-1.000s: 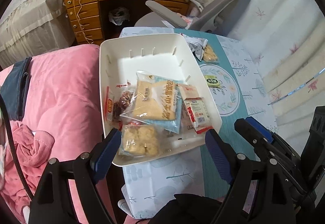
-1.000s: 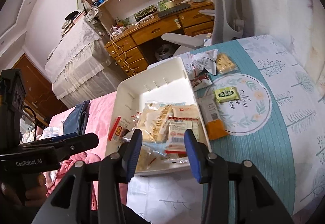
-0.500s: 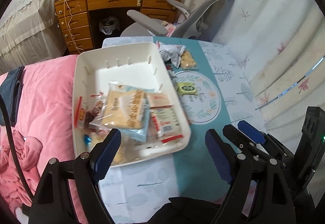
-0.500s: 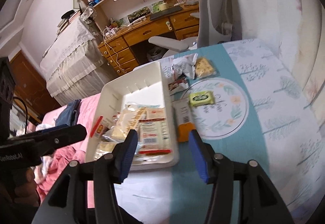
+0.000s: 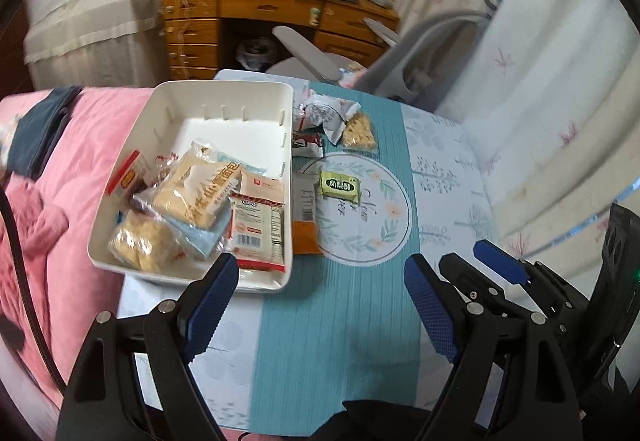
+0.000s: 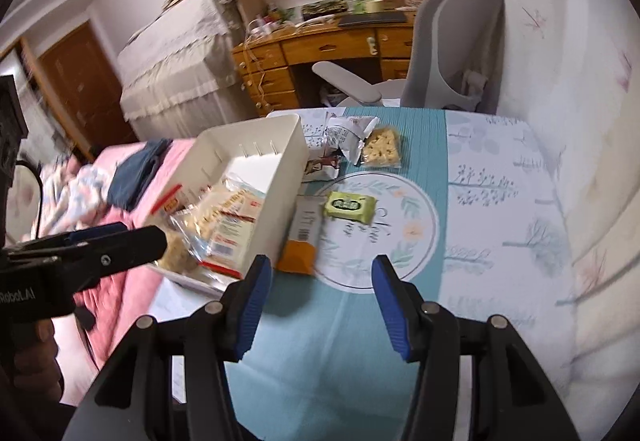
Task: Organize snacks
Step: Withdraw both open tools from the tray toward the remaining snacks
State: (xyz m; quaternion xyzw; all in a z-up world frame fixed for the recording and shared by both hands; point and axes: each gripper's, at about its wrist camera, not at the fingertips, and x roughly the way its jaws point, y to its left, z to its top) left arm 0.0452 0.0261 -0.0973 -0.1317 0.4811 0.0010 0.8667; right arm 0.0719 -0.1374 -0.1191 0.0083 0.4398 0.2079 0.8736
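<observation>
Left gripper [image 5: 320, 305]: you hold a black plastic frame whose two angled arms end in jaws faced with blue ribbed pads [image 5: 210, 301].
Screws: round silver pivot screws [image 5: 166, 306] sit along each arm.
Cable: a thin dark cable [image 5: 24, 281] hangs at your left.
Right gripper [image 6: 320, 301]: same black frame, blue pads, silver screws.
Marking: white lettering ending "Robot.AI" [image 6: 16, 296] runs along the left gripper's black body, seen from the right wrist view.
</observation>
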